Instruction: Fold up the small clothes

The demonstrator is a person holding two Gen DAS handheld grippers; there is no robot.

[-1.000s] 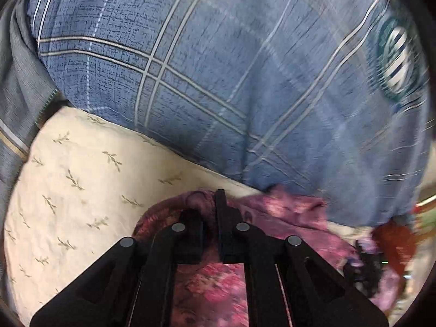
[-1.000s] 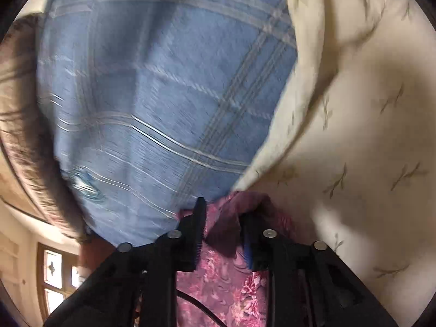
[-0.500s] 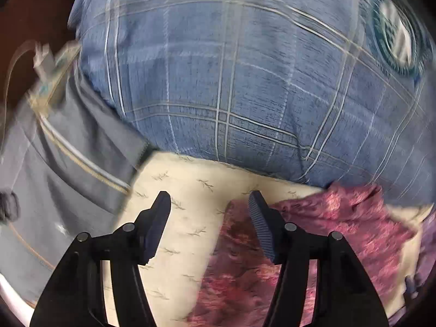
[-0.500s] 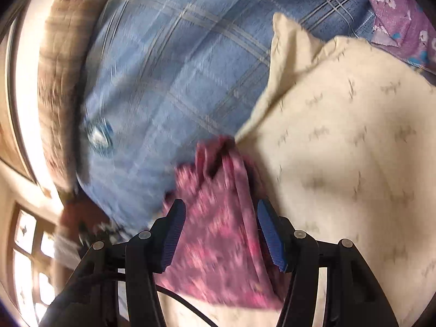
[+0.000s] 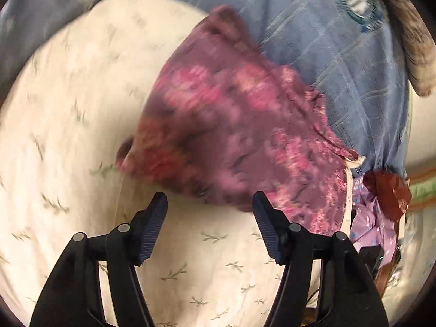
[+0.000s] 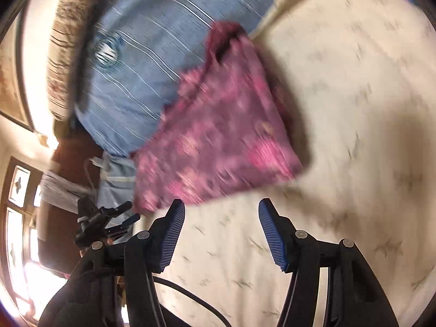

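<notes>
Both sets of jaws spread, left opening, empty; floral garment lies diagonally, narrow end toward blue pillow.

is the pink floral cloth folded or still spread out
Folded, roughly: the pink floral cloth lies as a doubled, wedge-shaped bundle on the cream sheet, its layered edges showing.

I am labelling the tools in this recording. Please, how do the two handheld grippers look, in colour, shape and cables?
The left gripper is all black: angular plastic linkages with round rivets and ribbed dark pads. The right gripper has the same black frame, but blue ribbed pads, and a black cable runs beneath it.
</notes>
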